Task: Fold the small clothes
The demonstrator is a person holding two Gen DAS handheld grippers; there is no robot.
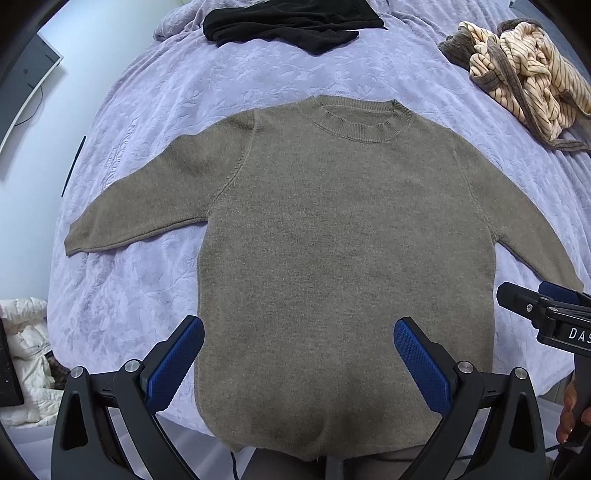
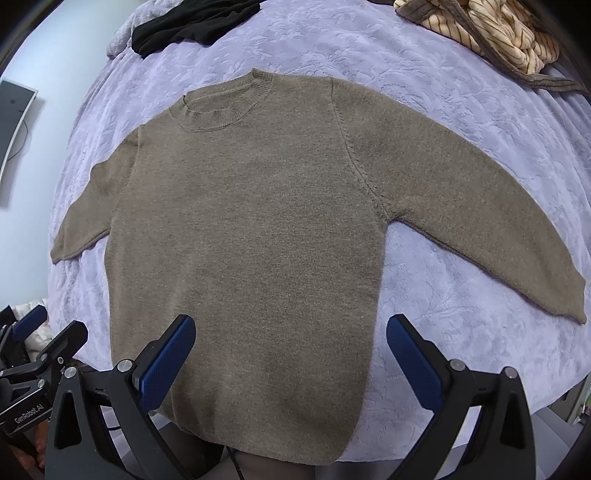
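Note:
A grey-brown knit sweater (image 1: 332,236) lies flat on the lavender bedspread (image 1: 155,110), collar at the far side, both sleeves spread out, hem hanging a little over the near bed edge. It also shows in the right wrist view (image 2: 251,229). My left gripper (image 1: 299,332) is open and empty, held above the sweater's lower part near its left side. My right gripper (image 2: 291,328) is open and empty above the lower right part of the sweater. The right gripper also shows at the right edge of the left wrist view (image 1: 543,306).
A black garment (image 1: 291,22) lies at the far side of the bed. A cream striped garment with brown trim (image 1: 521,74) is bunched at the far right. A white padded item (image 1: 26,354) lies on the floor at the left. A monitor (image 1: 26,85) stands far left.

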